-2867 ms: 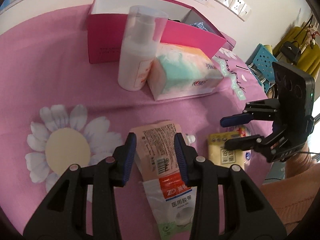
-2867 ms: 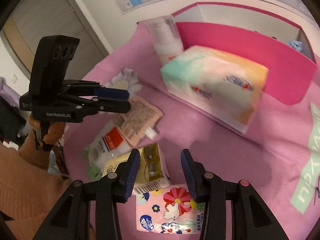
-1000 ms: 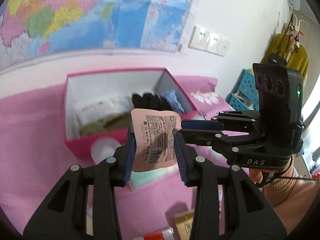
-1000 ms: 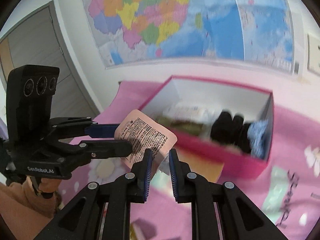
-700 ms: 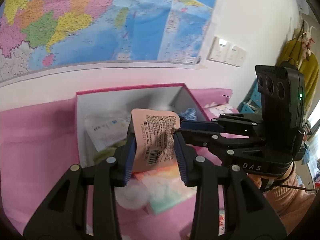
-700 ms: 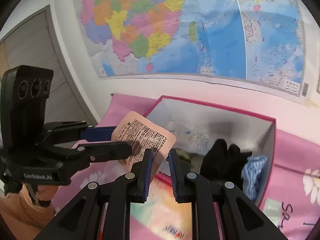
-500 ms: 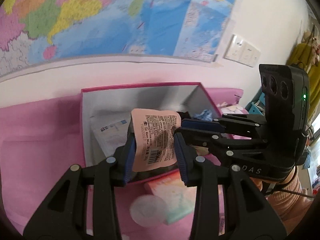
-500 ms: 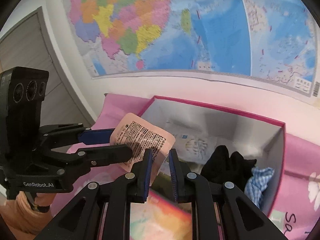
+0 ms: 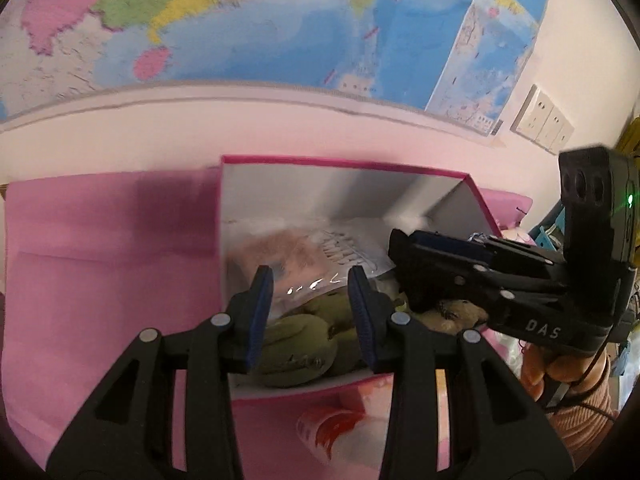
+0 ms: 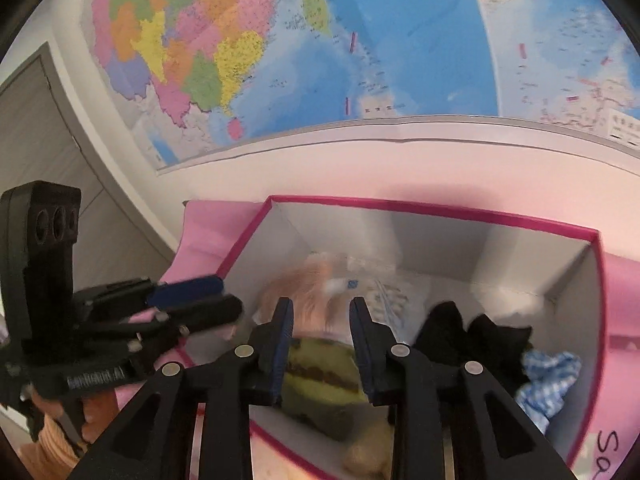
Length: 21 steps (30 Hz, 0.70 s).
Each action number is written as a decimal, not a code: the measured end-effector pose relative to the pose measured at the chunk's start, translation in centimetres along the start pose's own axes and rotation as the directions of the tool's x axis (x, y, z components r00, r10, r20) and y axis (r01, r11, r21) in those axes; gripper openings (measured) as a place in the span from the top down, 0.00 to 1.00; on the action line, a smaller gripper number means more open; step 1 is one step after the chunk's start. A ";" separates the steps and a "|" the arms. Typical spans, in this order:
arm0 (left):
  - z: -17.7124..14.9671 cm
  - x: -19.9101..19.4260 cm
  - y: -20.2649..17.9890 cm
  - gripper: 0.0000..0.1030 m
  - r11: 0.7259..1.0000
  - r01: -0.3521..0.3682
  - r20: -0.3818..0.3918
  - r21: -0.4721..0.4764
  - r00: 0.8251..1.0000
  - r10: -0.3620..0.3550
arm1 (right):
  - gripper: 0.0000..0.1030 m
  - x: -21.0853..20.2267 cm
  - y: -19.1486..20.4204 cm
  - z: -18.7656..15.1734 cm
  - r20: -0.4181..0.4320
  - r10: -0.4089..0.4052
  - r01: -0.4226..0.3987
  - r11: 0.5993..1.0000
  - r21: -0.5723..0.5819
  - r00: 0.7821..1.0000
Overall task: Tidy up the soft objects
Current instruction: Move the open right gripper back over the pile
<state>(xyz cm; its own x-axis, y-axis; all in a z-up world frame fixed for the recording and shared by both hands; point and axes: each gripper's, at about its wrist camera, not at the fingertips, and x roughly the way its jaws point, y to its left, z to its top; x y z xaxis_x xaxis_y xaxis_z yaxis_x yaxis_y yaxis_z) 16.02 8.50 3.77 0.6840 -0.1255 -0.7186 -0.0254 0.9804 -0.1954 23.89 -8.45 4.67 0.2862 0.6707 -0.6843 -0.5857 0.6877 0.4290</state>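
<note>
Falling into the pink box (image 9: 344,166), the floppy, light pouch (image 9: 280,250) needs edge pinching; left gripper (image 9: 312,284) spread, right gripper (image 10: 322,312) opening, both empty.

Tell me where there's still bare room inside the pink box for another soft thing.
Little bare floor shows in the pink box. The green plush toy, pouch, black cloth and checked cloth crowd it. Only the far right corner beyond the black cloth looks free.
</note>
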 end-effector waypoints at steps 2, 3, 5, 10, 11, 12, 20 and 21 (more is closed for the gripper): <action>-0.5 -1.5 -0.1 0.61 1.000 0.014 0.038 0.012 0.999 -0.014 | 0.71 -1.3 0.0 -0.7 0.004 -0.002 0.002 1.000 -0.016 1.000; -0.7 -2.2 -0.3 0.61 1.000 0.025 0.050 0.018 0.998 -0.026 | 0.71 -2.1 0.1 -1.1 0.008 -0.002 0.002 1.000 -0.025 1.000; -1.5 -3.6 -0.7 0.61 0.998 0.049 0.075 0.042 0.996 -0.052 | 0.69 -3.7 0.2 -2.0 0.017 0.002 -0.001 0.999 -0.041 1.000; -4.1 -6.6 -2.6 0.61 0.988 0.105 0.101 0.117 0.988 -0.117 | 0.66 -7.7 0.7 -4.8 0.032 0.026 -0.024 0.998 -0.064 0.999; -4.6 -7.1 -2.8 0.61 0.986 0.113 0.102 0.126 0.987 -0.126 | 0.66 -8.2 0.8 -5.3 0.032 0.030 -0.027 0.997 -0.069 0.999; -5.1 -7.4 -3.1 0.60 0.983 0.124 0.100 0.138 0.985 -0.139 | 0.65 -9.0 0.9 -6.0 0.034 0.036 -0.033 0.997 -0.074 0.999; -10.2 -8.2 -4.4 0.59 0.965 0.215 0.015 0.151 0.976 -0.219 | 0.61 -11.2 1.5 -11.8 -0.040 0.062 -0.064 0.995 -0.072 0.997; -10.7 -8.1 -4.4 0.59 0.964 0.221 0.004 0.149 0.975 -0.224 | 0.61 -11.1 1.5 -12.3 -0.052 0.063 -0.066 0.996 -0.067 0.997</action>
<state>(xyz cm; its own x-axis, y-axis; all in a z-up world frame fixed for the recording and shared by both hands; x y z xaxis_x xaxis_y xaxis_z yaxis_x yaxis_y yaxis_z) 2.84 3.56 3.29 0.6749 -0.3414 -0.6541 0.2350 0.9398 -0.2480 10.47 -18.28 5.62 0.2090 0.6973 -0.6857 -0.6526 0.6216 0.4332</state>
